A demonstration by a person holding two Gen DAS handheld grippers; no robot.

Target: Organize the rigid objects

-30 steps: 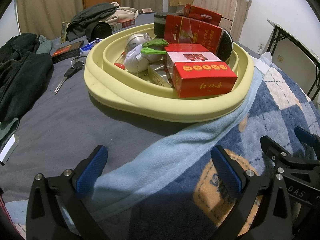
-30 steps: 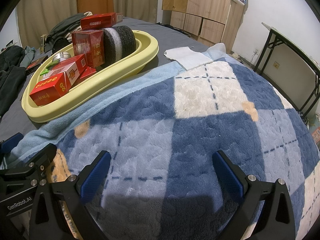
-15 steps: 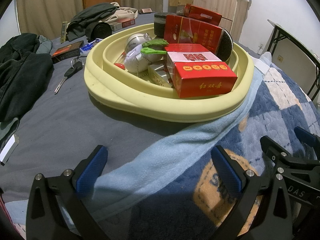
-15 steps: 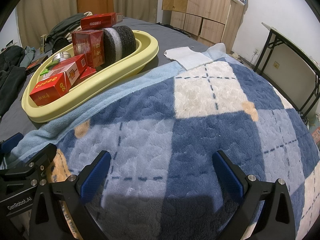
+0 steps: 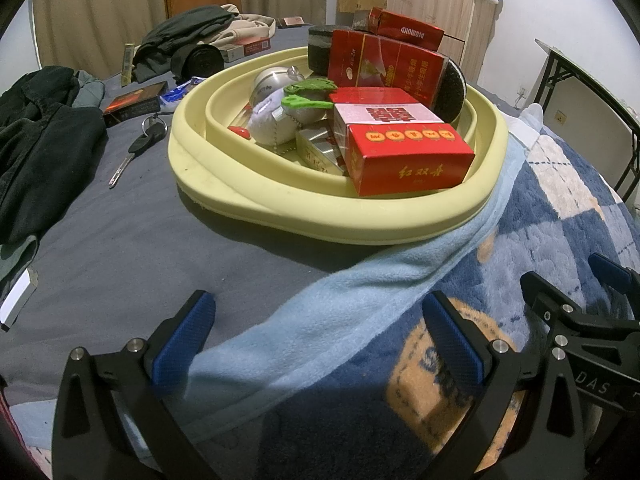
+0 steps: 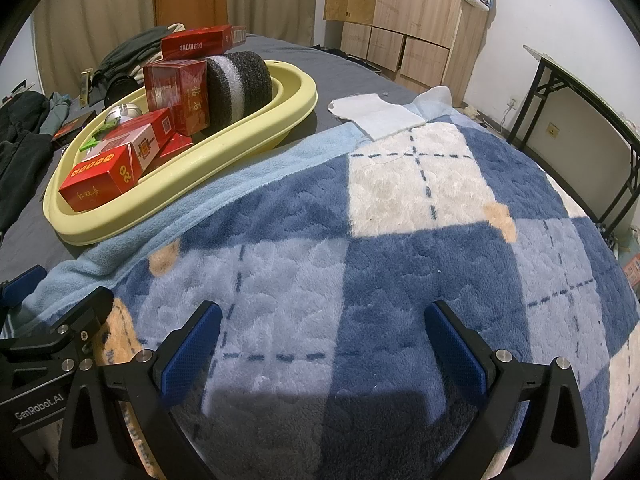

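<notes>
A pale yellow basin sits on the bed and holds several red boxes, a dark foam roll, a round metal tin, a white pouch and green clips. It also shows in the right wrist view. My left gripper is open and empty, low over the blanket edge in front of the basin. My right gripper is open and empty over the blue checked blanket, to the right of the basin.
A car key, a dark box and dark clothes lie on the grey sheet left of the basin. More clothes and a box lie behind it. A white cloth lies at the blanket's far edge. A folding table stands at right.
</notes>
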